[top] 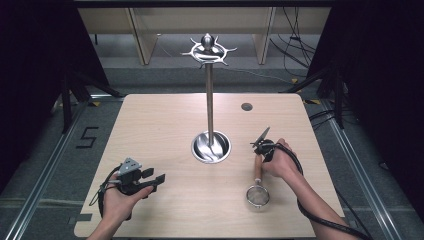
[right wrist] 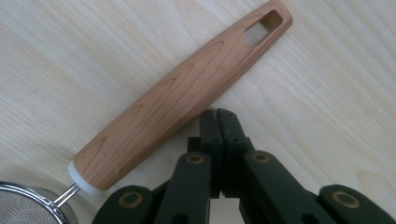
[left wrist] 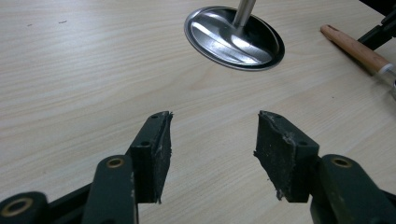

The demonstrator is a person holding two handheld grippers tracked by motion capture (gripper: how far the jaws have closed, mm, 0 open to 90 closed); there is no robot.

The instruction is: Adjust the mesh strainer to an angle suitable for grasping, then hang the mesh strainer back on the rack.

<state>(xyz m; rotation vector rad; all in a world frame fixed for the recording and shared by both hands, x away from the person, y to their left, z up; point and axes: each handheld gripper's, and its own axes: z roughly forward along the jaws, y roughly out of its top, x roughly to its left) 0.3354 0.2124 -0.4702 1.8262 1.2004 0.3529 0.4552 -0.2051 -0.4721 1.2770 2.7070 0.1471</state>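
A small mesh strainer (top: 257, 195) with a wooden handle (top: 258, 167) lies flat on the table at the right front. Its handle (right wrist: 182, 95) has a hanging slot at the far end, and the mesh bowl (right wrist: 28, 205) is at the lower left of the right gripper view. My right gripper (right wrist: 218, 112) is shut with nothing between its jaws, its tips right beside the handle. In the high view that right gripper (top: 263, 147) sits at the handle's far end. My left gripper (left wrist: 214, 128) stands open over bare wood; in the high view the left gripper (top: 152, 178) is at the left front.
A tall metal hanging stand (top: 209, 97) with hooks at its top (top: 208, 50) rises from a round steel base (top: 211, 146) at the table's middle. The base (left wrist: 233, 37) lies ahead of the left gripper. A dark round hole (top: 246, 106) is in the tabletop behind.
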